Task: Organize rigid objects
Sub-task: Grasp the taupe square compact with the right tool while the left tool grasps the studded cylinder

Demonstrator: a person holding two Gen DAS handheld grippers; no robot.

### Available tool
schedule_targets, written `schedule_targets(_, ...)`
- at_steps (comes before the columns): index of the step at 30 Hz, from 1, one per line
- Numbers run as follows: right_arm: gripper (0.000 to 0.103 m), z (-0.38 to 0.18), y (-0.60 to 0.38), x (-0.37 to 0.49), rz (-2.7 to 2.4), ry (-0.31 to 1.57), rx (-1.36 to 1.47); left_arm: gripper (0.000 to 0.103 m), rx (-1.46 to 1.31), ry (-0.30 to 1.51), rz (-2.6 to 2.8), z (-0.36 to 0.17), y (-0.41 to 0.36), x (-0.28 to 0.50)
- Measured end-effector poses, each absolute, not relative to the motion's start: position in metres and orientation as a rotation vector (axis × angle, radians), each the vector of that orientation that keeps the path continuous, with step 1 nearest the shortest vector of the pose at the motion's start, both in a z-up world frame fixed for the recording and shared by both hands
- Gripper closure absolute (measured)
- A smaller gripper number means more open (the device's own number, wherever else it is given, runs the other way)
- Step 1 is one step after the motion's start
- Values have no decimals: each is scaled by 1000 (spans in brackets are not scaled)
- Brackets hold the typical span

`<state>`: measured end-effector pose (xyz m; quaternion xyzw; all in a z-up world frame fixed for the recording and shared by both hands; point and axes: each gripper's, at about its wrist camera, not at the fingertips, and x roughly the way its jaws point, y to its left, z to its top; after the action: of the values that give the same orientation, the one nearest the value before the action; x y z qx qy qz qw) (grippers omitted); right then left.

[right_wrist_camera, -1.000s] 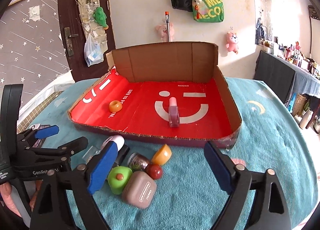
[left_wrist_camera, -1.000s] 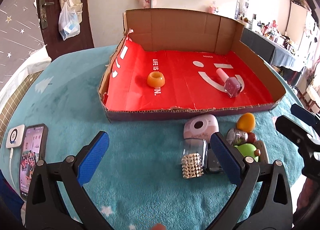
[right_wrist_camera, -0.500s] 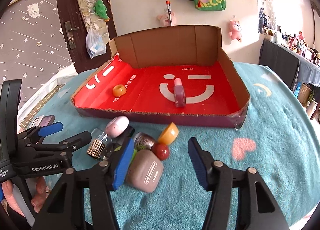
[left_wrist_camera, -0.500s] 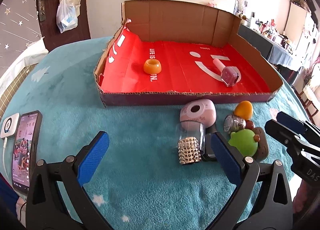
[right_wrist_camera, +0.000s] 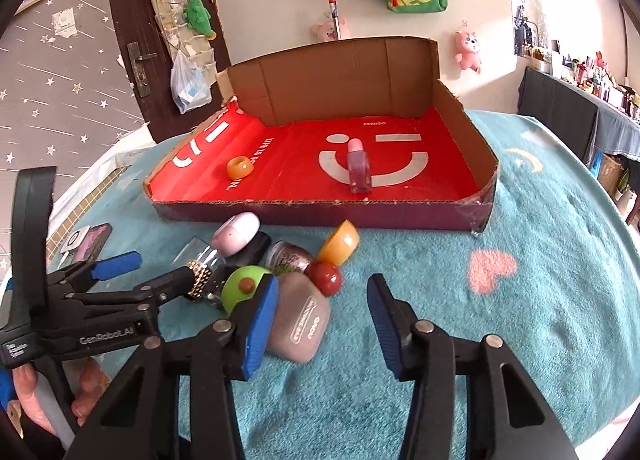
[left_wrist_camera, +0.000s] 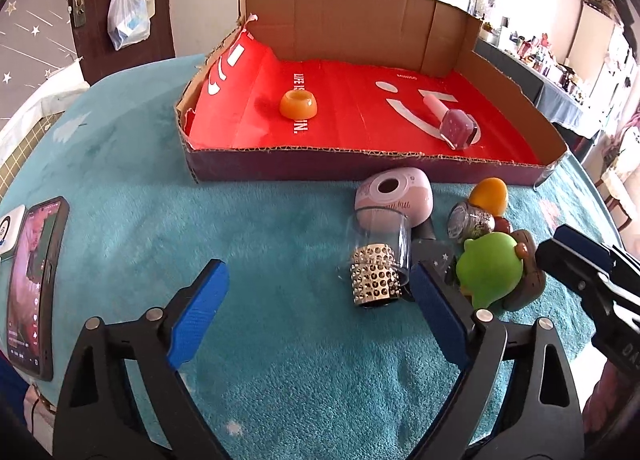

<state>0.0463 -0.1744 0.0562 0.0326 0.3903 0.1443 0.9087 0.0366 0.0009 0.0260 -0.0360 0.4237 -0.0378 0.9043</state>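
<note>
Left claw [left_wrist_camera: 316, 300] wide, jaws just narrowing, empty, studded jar [left_wrist_camera: 376, 274] at its 1 o'clock. Right claw [right_wrist_camera: 322, 316] narrow, just closing, empty, beside brown case [right_wrist_camera: 302, 320]. Box [right_wrist_camera: 320, 212] at 12 o'clock on desk [right_wrist_camera: 520, 320].

lying open and bare: blanket [left_wrist_camera: 132, 220] at near left; crowding the near right, a clutter of small objects [left_wrist_camera: 432, 244] before the box wall [left_wrist_camera: 360, 168].

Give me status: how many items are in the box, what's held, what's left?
Done: orange ring and pink bottle lie in the cardboard box. In hand: nothing; left gripper and right gripper are open, both jaws just been closing, empty. Left: the cluster on the teal cloth, including green toy, studded bottle, taupe case.
</note>
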Motion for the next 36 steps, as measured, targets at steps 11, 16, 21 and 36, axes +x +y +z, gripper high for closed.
schedule_targets(11,52,55,-182,40,278,794,85,13,-62,895,-55,16,7,32)
schedule_targets(16,52,51,-191,41,253,814,106,22,-62,905,-46,13,11,29)
schedule_targets(21,52,44,-188,40,272,837,110,24,-69,904,-39,13,15,30)
schedule_targets(36,53,38,-187,31,200,826,60,59,-17,884,-39,12,-1,42)
